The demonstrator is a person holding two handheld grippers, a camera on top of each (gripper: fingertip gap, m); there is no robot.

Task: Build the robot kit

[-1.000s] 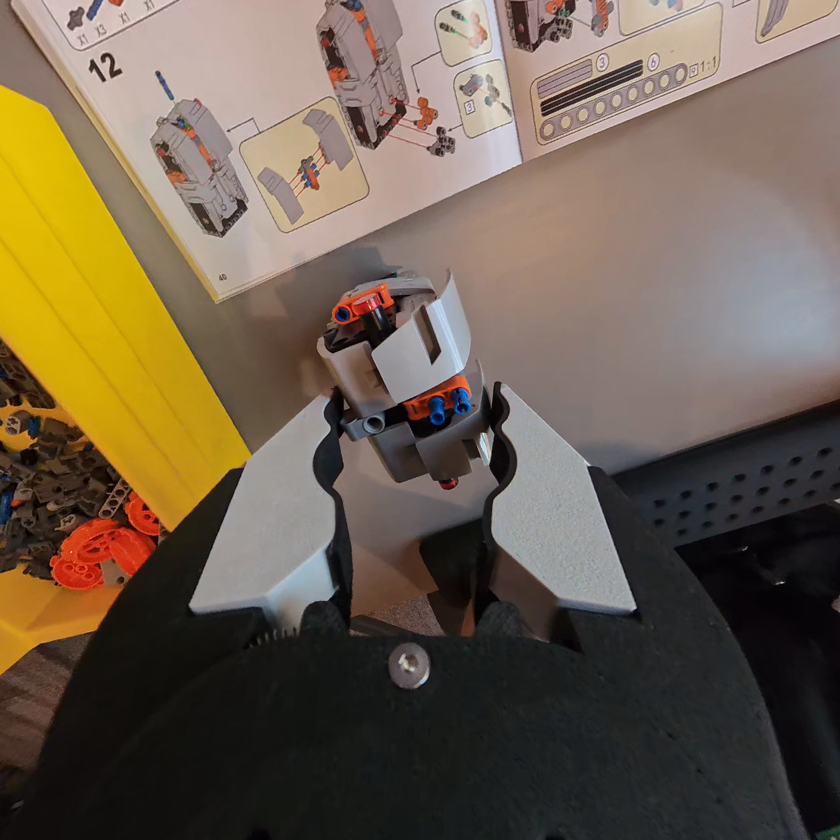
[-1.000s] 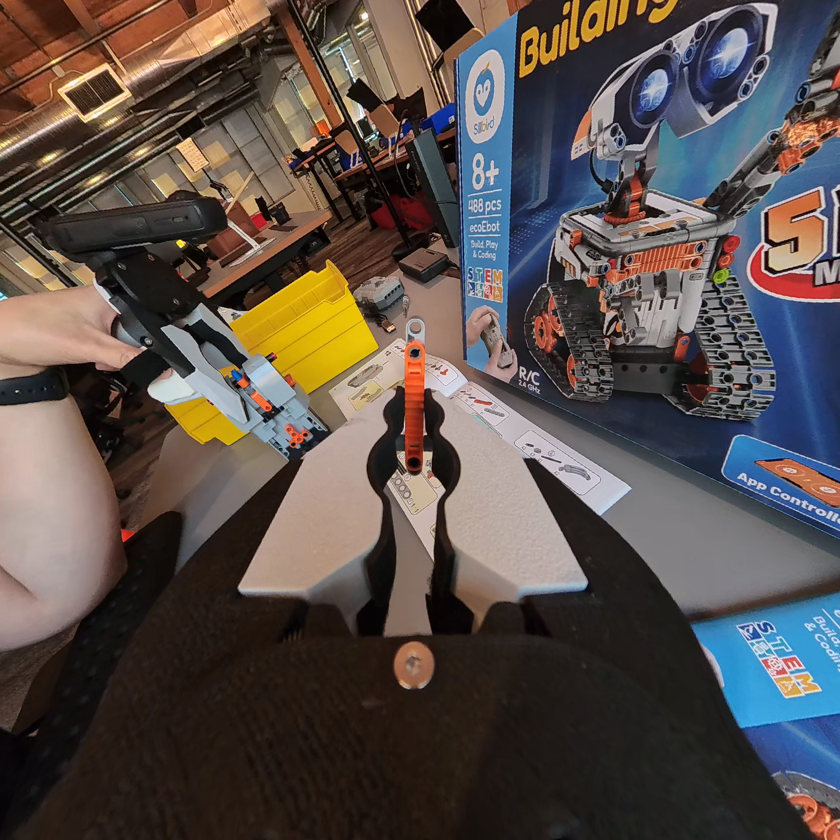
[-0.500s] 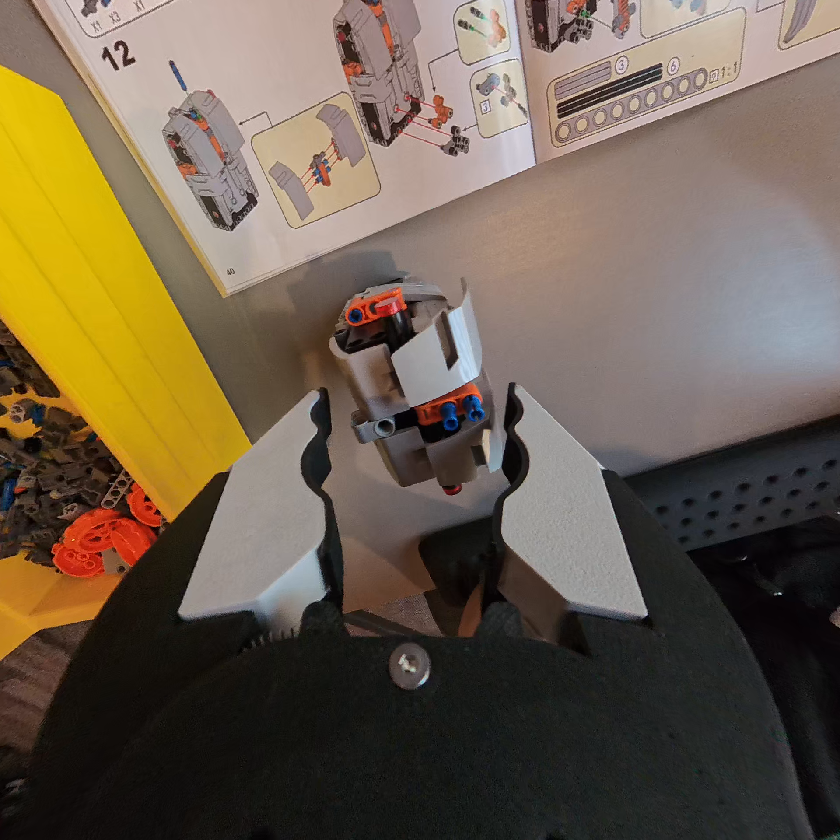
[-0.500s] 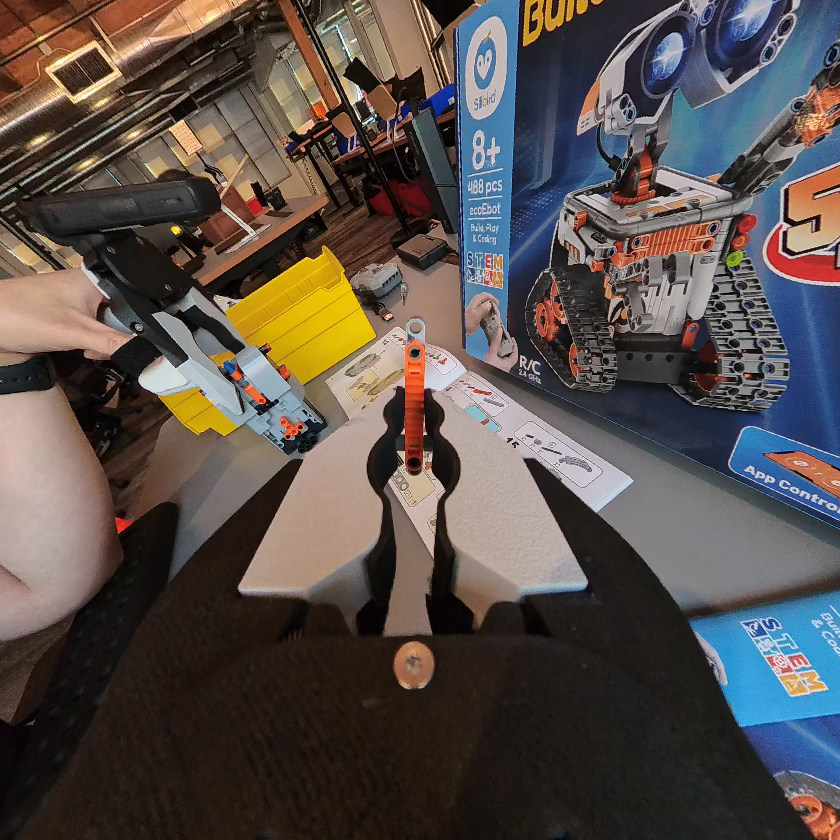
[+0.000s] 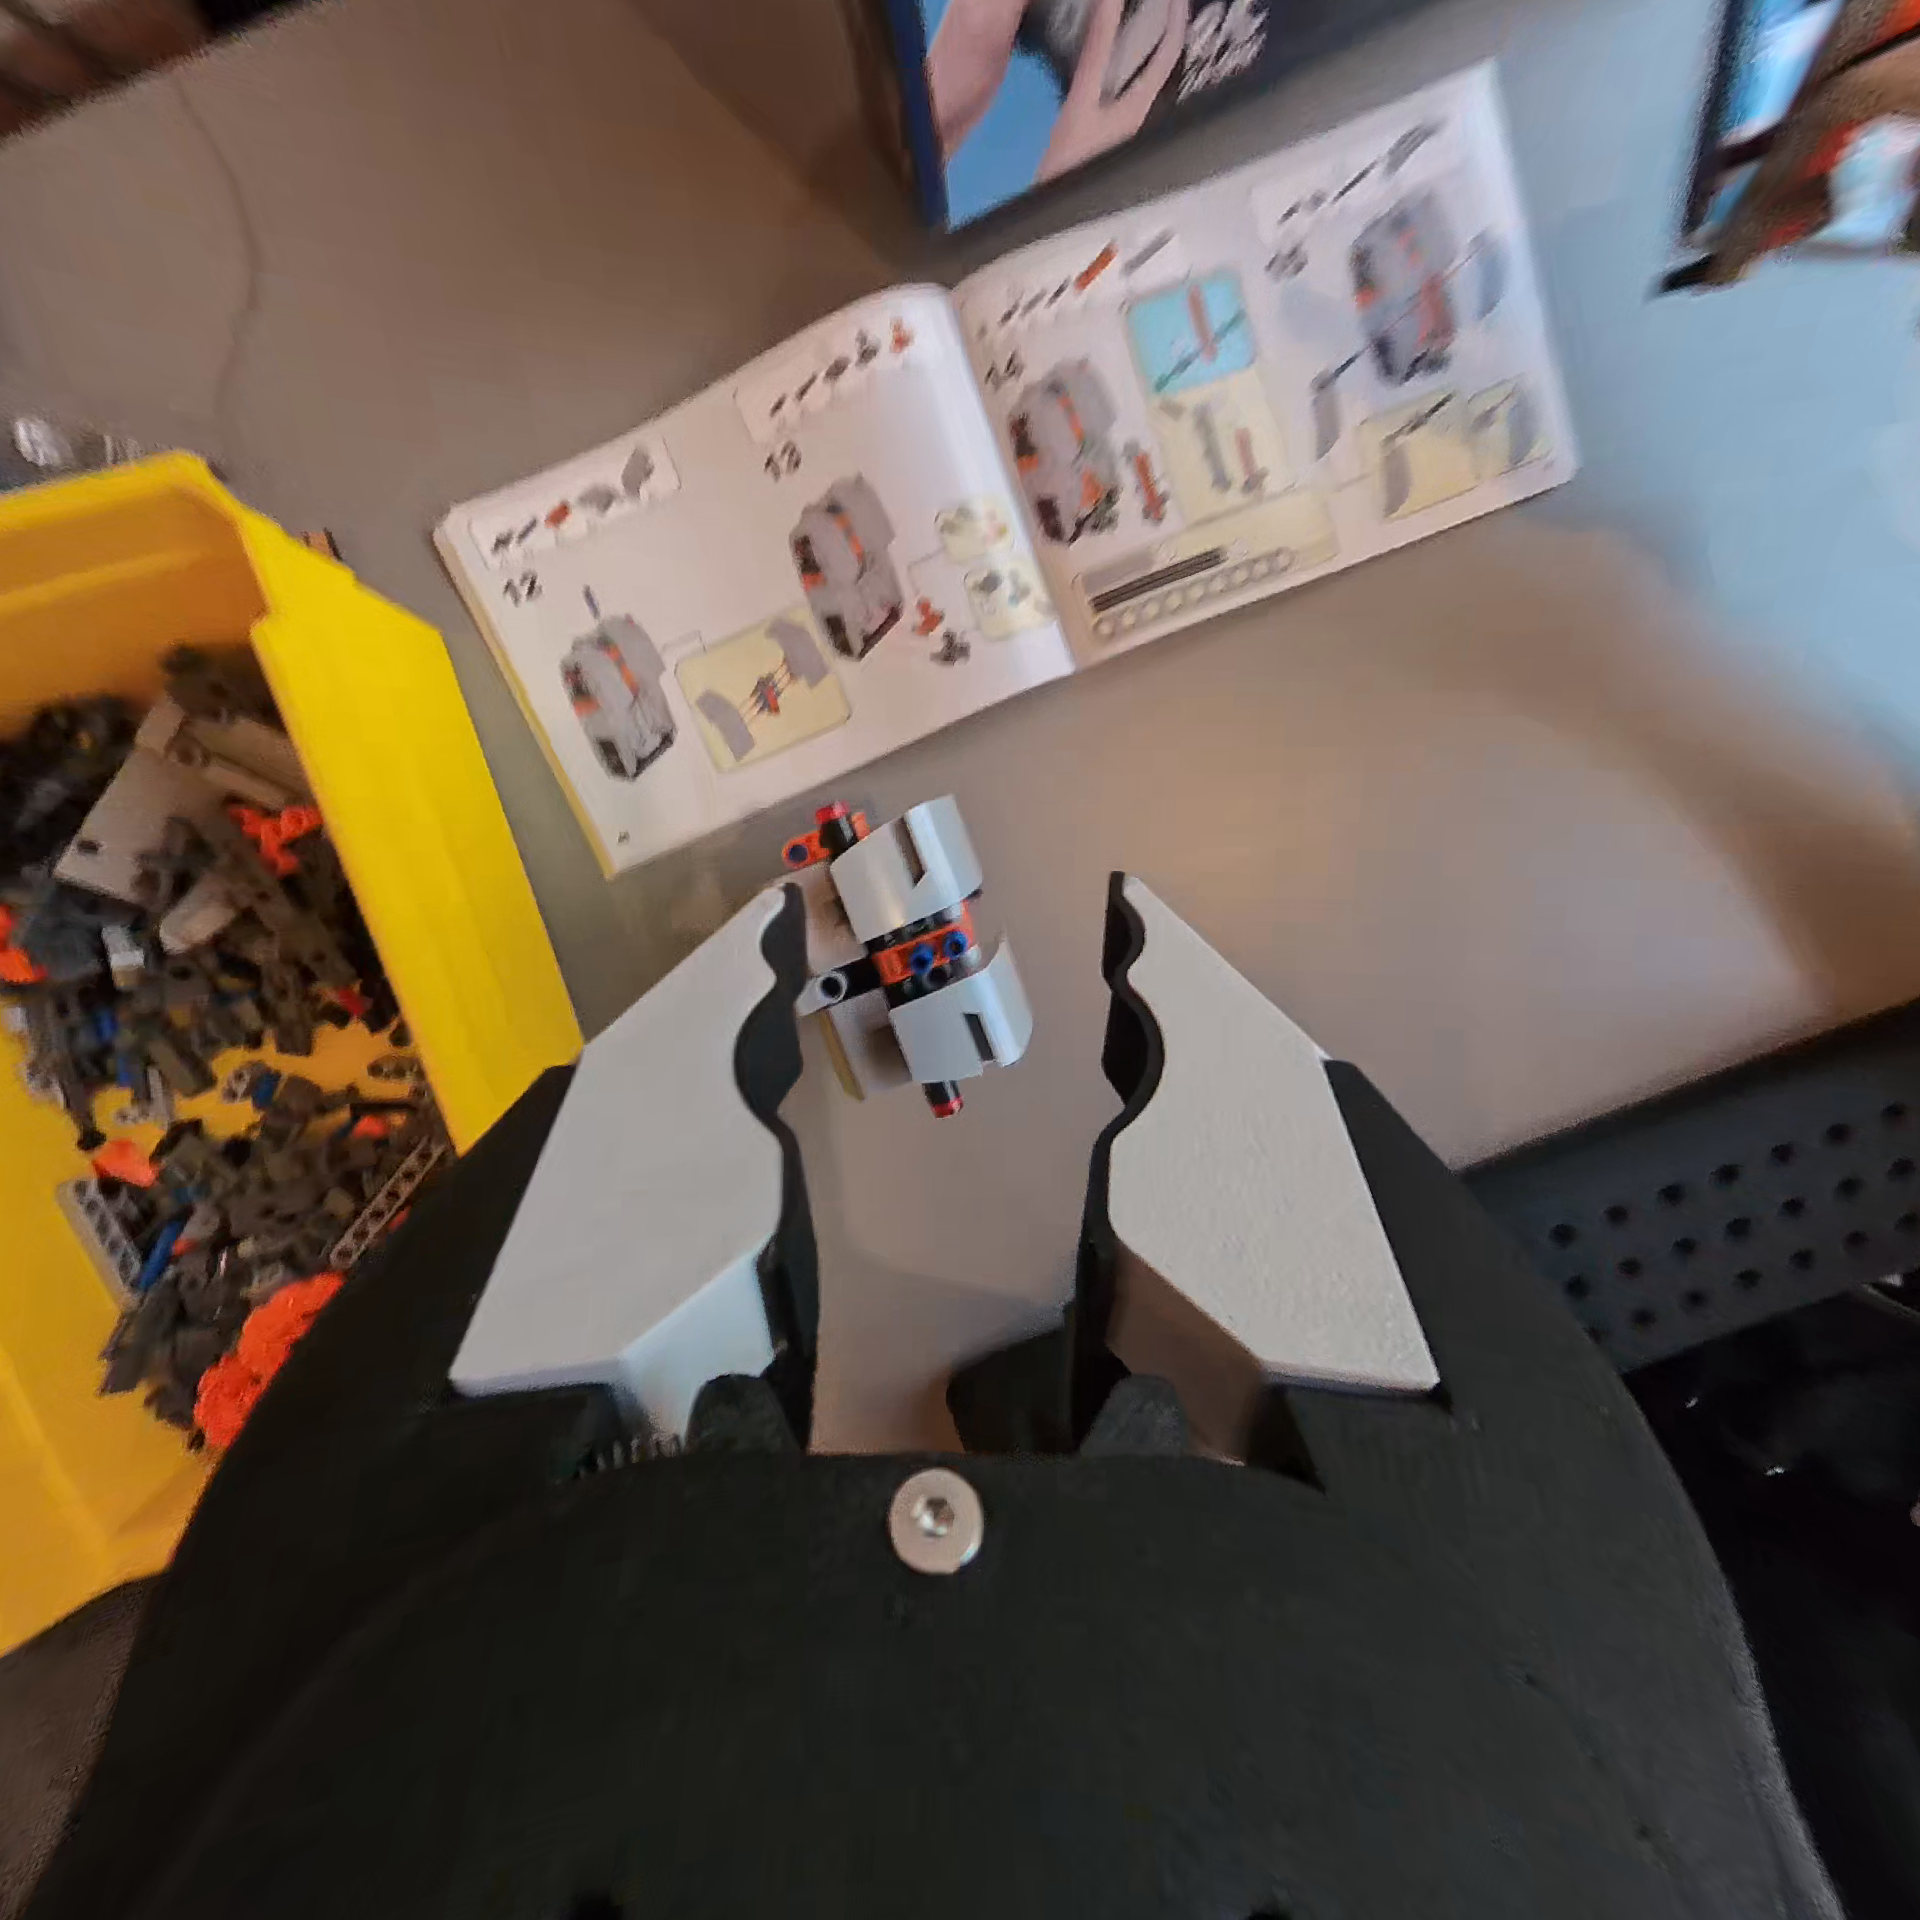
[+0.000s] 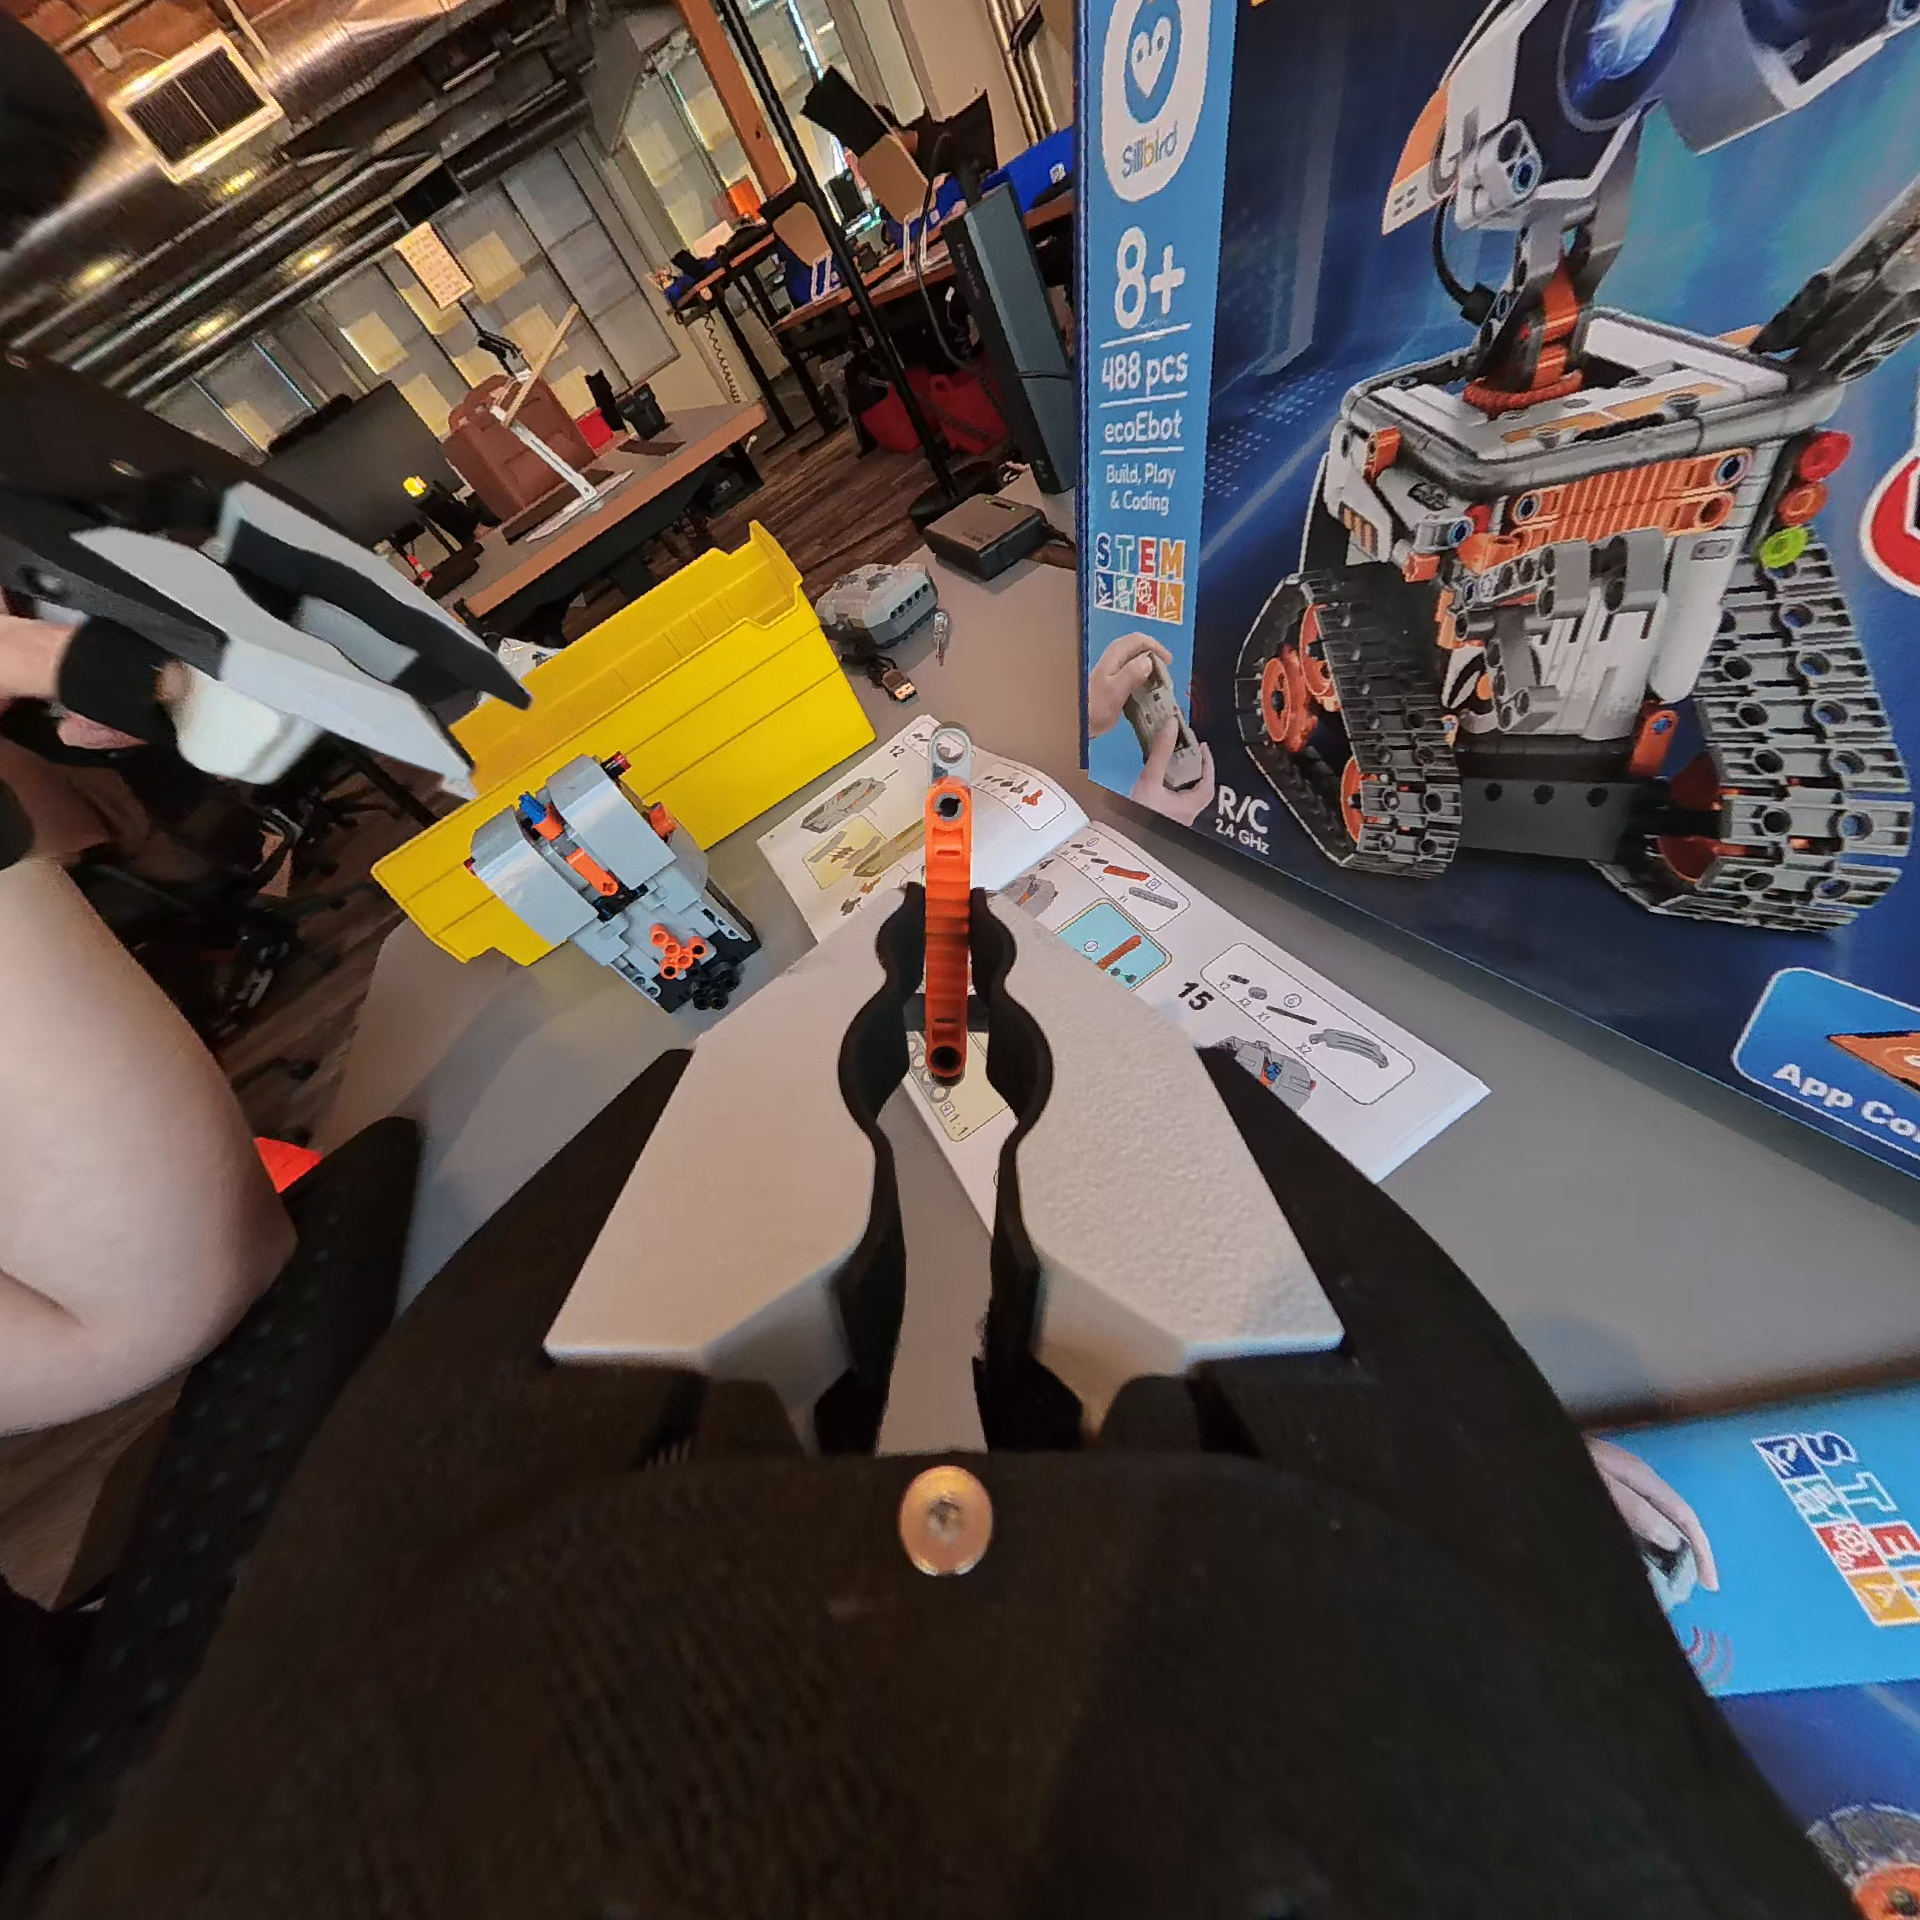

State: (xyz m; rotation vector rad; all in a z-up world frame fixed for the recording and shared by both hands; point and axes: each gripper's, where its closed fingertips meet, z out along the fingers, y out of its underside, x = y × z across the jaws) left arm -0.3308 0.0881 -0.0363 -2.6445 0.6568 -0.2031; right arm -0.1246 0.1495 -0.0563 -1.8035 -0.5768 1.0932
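Observation:
A grey brick assembly (image 5: 914, 956) with orange and blue pins stands on the grey table; it also shows in the right wrist view (image 6: 608, 883). My left gripper (image 5: 951, 914) is open and empty, raised above the assembly and apart from it; the right wrist view shows it (image 6: 343, 665) up and to the left of the assembly. My right gripper (image 6: 945, 914) is shut on an orange beam (image 6: 945, 914) that sticks out forward, with a small grey beam (image 6: 951, 753) at its far tip.
A yellow bin (image 5: 343, 748) with several loose bricks stands left of the assembly, also in the right wrist view (image 6: 675, 707). An open instruction booklet (image 5: 997, 499) lies behind the assembly. A large blue toy box (image 6: 1507, 520) stands at the right. A person's arm (image 6: 104, 1143) is at the left. The gap from one gripper's tips to the other's is roughly 25 centimeters.
My left gripper has let go of the grey assembly, opened wide and risen away from it; the assembly now stands on the table. My right gripper still holds the orange beam.

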